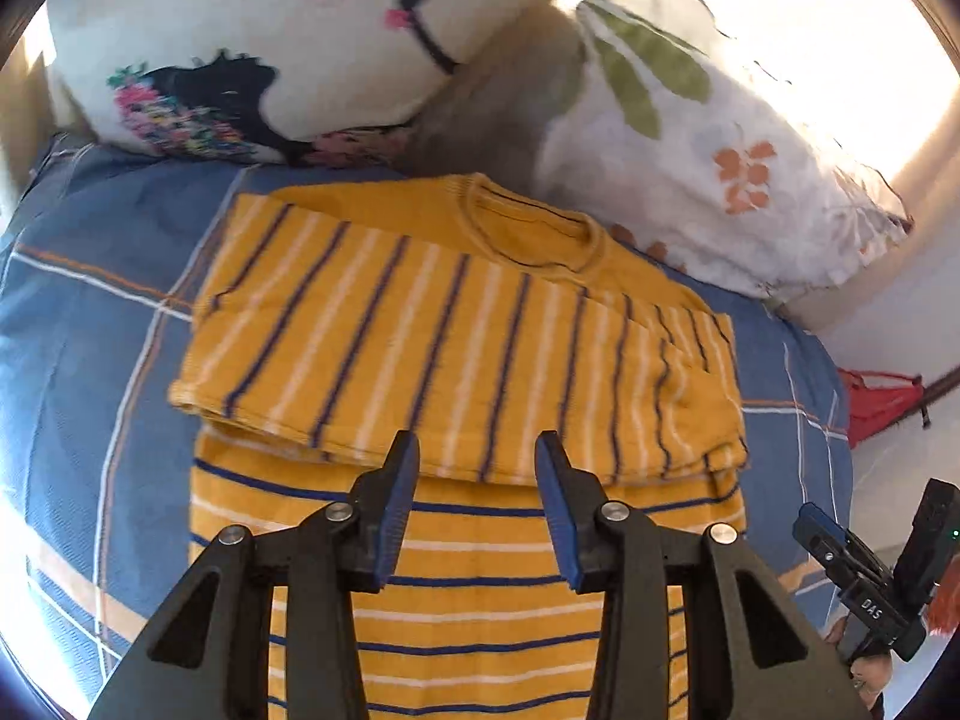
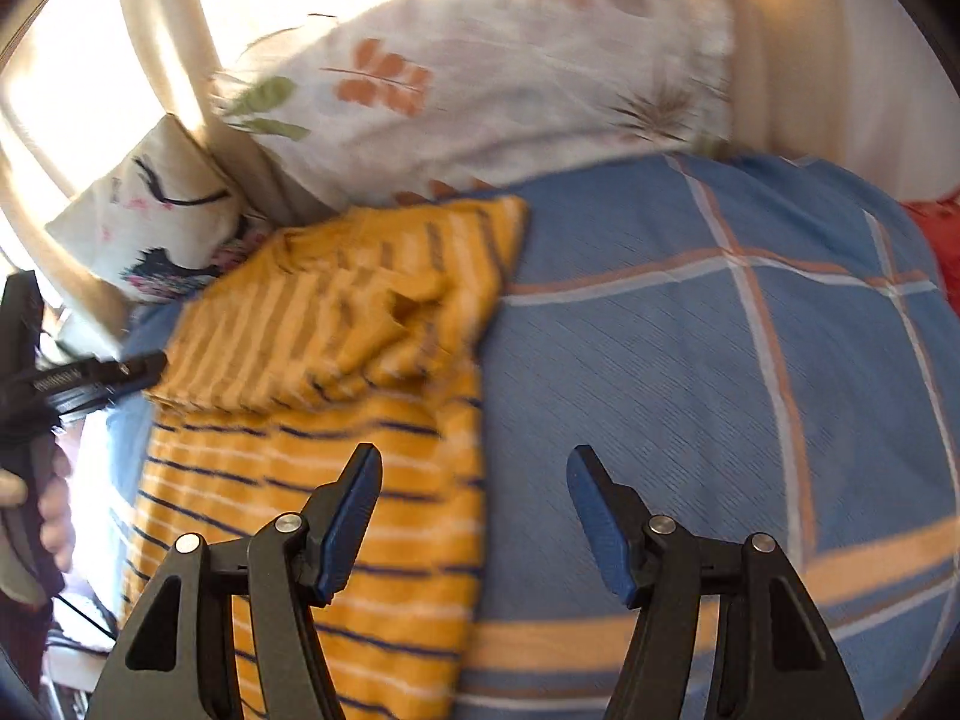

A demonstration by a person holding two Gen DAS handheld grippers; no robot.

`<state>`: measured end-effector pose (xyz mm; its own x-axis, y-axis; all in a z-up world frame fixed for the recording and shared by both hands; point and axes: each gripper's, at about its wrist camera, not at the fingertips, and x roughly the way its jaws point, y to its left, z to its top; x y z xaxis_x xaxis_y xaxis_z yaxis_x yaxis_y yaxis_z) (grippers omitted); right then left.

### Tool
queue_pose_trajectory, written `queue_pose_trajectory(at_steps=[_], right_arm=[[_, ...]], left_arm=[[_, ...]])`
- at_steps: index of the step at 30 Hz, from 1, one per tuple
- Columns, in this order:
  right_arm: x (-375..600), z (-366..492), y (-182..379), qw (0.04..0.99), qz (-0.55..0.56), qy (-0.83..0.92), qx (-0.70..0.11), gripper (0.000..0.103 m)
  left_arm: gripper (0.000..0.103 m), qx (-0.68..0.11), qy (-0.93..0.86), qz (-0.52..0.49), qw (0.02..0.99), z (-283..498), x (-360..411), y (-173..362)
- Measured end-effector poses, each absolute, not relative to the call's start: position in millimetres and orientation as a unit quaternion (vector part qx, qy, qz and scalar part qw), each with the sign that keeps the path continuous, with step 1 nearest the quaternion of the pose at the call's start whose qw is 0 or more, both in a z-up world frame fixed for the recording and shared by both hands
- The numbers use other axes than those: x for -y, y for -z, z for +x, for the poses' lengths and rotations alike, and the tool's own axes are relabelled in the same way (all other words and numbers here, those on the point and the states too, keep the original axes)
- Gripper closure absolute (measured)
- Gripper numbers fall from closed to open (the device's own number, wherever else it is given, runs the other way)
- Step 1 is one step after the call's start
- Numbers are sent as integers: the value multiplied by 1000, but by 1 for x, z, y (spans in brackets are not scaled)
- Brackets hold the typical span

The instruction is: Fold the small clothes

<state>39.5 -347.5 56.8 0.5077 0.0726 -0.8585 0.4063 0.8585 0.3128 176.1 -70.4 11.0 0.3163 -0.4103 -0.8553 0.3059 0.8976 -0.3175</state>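
A small yellow sweater (image 1: 456, 336) with navy and white stripes lies flat on the blue plaid bedcover (image 1: 90, 360). Its sleeves are folded across the chest and its collar points toward the pillows. My left gripper (image 1: 477, 450) is open and empty, hovering over the sweater's lower body near the folded sleeve edge. My right gripper (image 2: 474, 459) is open and empty, above the sweater's right edge (image 2: 336, 360) and the bedcover (image 2: 720, 390). The right gripper also shows at the lower right of the left wrist view (image 1: 870, 576).
Two printed pillows (image 1: 258, 42) (image 1: 720, 150) lean at the head of the bed behind the sweater. A red object (image 1: 876, 402) sits past the bed's right edge. Open bedcover lies to the right of the sweater. The other gripper and hand (image 2: 42, 396) are at the left.
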Motion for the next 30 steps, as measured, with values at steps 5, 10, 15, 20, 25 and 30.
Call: queue_pose_trajectory(at_steps=[5, 10, 15, 20, 25, 30], right_arm=[[329, 103, -52, 834, 280, 36, -475, 34], [317, 147, -11, 803, 290, 35, -519, 34], [325, 148, 14, 791, 269, 108, -538, 36], [316, 154, 19, 791, 243, 137, -545, 33], [291, 169, 27, 799, 192, 117, -558, 0], [282, 189, 36, 782, 150, 117, -594, 0]], left_arm=[[64, -544, 174, -47, 819, 218, 40, 4], [64, -571, 154, -56, 804, 256, 21, 42], [64, -577, 193, -63, 791, 267, 7, 57], [39, -572, 247, -54, 780, 271, 10, 58], [14, -561, 274, 5, 781, 267, 34, 60], [26, -548, 256, 15, 796, 256, 33, 54]])
